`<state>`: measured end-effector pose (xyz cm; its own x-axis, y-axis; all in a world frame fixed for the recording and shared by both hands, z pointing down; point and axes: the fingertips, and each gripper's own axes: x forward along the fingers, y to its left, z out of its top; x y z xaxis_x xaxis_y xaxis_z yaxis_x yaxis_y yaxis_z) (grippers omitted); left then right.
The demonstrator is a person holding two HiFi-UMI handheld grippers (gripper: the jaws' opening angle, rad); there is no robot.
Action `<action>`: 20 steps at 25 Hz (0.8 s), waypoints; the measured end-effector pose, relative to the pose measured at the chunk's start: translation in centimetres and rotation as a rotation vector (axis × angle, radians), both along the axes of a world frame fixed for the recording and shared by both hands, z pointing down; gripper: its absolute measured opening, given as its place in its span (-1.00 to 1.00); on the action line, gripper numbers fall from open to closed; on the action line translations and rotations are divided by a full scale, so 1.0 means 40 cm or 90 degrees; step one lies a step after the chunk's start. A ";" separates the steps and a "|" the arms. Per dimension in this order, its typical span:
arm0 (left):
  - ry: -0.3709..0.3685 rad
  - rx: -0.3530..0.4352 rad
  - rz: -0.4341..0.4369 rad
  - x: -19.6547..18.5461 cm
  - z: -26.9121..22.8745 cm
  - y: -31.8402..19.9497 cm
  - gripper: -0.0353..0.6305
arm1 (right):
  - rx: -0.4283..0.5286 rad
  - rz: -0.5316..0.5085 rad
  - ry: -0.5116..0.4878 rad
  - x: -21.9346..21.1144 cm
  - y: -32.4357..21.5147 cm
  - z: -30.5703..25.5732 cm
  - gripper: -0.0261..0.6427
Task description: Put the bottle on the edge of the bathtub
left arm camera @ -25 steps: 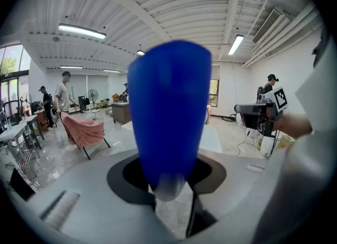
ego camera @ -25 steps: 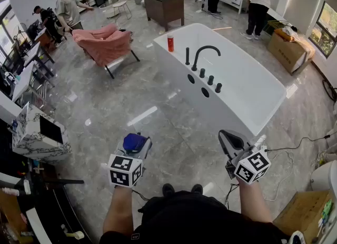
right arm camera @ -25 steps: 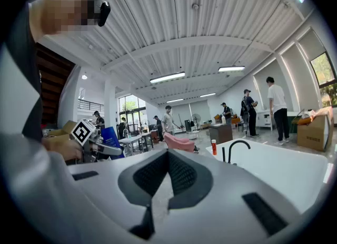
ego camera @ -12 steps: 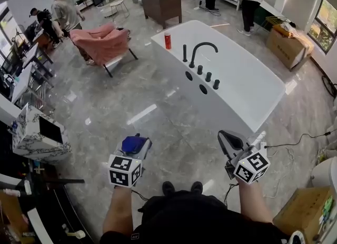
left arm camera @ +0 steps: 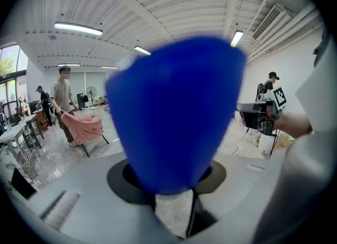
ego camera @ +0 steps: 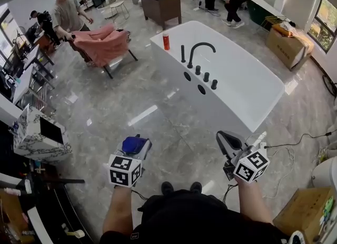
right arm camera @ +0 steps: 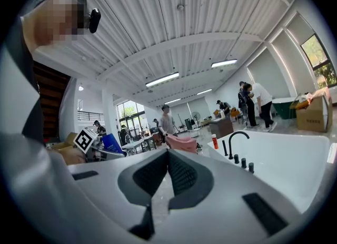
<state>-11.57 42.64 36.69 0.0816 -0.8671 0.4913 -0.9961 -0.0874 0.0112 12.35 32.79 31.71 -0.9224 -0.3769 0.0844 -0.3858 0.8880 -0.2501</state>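
The blue bottle point(left arm camera: 174, 111) in the left tongs point(ego camera: 138, 141) looks like smooth, glossy plastic. The right tongs point(right arm camera: 168, 159) carry ribbed matt black pads point(right arm camera: 181, 173). Ahead of them the bathtub point(ego camera: 226, 106) shines white, its tap point(ego camera: 201, 44) matt black. The floor point(ego camera: 158, 127) below both tongs is polished grey stone.

- A glossy grey marble floor point(ego camera: 158, 106) is stretching across the whole room, reflecting light.
- A pink armchair point(ego camera: 102, 43) is standing at the far left on dark legs.
- A brown cabinet point(ego camera: 163, 3) is sitting farther back, near the middle.
- A cardboard box point(ego camera: 287, 46) is resting at the far right, beside a window point(ego camera: 326, 19) showing greenery.
- Long strip lights point(left arm camera: 78, 28) are glowing on the white ribbed ceiling point(right arm camera: 174, 17).
- A marble-patterned block point(ego camera: 39, 132) is standing near the left edge.
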 end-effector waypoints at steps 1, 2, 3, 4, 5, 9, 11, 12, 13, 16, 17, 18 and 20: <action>0.000 -0.001 0.001 0.007 0.000 -0.003 -0.42 | 0.006 0.002 0.010 0.007 -0.002 0.005 -0.89; 0.001 -0.001 0.003 0.016 0.000 -0.006 -0.42 | 0.017 0.004 0.026 0.013 -0.002 0.011 -0.89; 0.001 -0.001 0.005 0.025 0.000 -0.010 -0.42 | 0.030 0.005 0.044 0.018 -0.001 0.016 -0.89; 0.000 0.000 0.006 0.036 -0.001 -0.014 -0.42 | 0.043 0.005 0.059 0.024 0.001 0.019 -0.89; -0.001 0.000 0.008 0.048 -0.003 -0.020 -0.42 | 0.052 0.003 0.069 0.032 0.003 0.020 -0.89; -0.004 0.008 0.016 0.107 -0.011 -0.043 -0.42 | 0.057 -0.005 0.076 0.079 0.005 0.028 -0.89; -0.003 0.013 0.021 0.142 -0.015 -0.052 -0.42 | 0.052 -0.006 0.080 0.110 0.003 0.037 -0.89; -0.001 0.015 0.024 0.158 -0.015 -0.055 -0.42 | 0.049 -0.005 0.081 0.124 0.003 0.042 -0.89; 0.002 0.014 0.027 0.173 -0.013 -0.057 -0.42 | 0.045 -0.004 0.080 0.138 0.002 0.045 -0.89; 0.012 0.006 0.037 0.203 -0.002 -0.061 -0.42 | 0.028 0.006 0.074 0.172 -0.003 0.052 -0.89; 0.014 0.002 0.038 0.207 0.003 -0.064 -0.42 | 0.022 0.009 0.073 0.179 -0.007 0.057 -0.89; 0.016 0.000 0.039 0.209 0.009 -0.069 -0.42 | 0.017 0.012 0.073 0.184 -0.013 0.063 -0.89; 0.017 -0.001 0.041 0.205 0.020 -0.087 -0.42 | 0.011 0.014 0.077 0.185 -0.028 0.076 -0.89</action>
